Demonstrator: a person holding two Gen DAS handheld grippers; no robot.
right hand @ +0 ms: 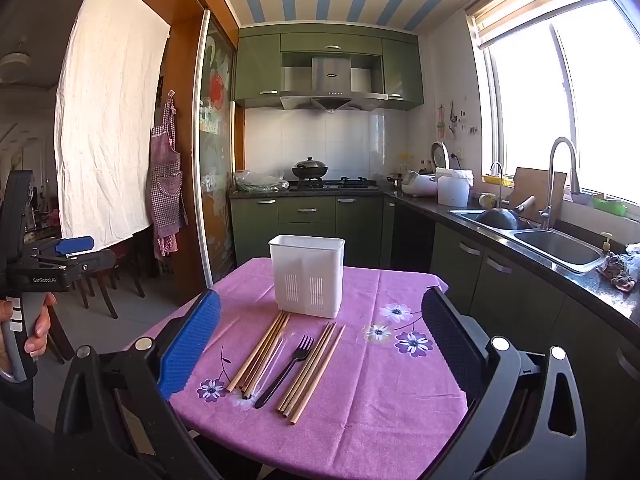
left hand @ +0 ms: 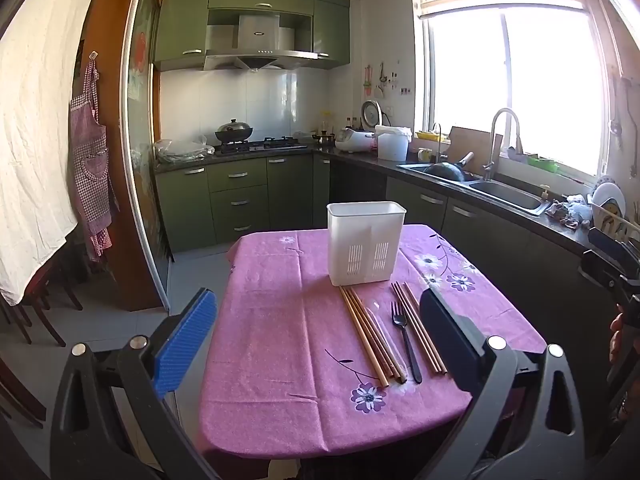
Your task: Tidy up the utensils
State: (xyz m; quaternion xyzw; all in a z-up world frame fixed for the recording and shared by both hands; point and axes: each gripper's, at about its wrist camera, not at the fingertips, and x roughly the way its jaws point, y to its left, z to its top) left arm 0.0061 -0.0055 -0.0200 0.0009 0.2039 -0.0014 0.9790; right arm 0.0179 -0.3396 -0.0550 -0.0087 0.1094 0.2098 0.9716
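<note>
A white slotted utensil holder (left hand: 365,243) (right hand: 307,274) stands upright on a table with a purple flowered cloth (left hand: 280,320) (right hand: 380,392). In front of it lie a left bundle of wooden chopsticks (left hand: 368,336) (right hand: 260,354), a clear plastic utensil (left hand: 380,326) (right hand: 276,356), a black fork (left hand: 405,340) (right hand: 286,368) and a right bundle of chopsticks (left hand: 420,328) (right hand: 314,368). My left gripper (left hand: 318,336) is open and empty, held above the table's near edge. My right gripper (right hand: 320,344) is open and empty, above the utensils.
Green kitchen cabinets, a stove with a wok (right hand: 310,168), and a counter with a double sink (right hand: 532,236) run behind and right of the table. Chairs (right hand: 100,280) and an apron stand at left. The other gripper shows at each view's edge (left hand: 616,272) (right hand: 60,260).
</note>
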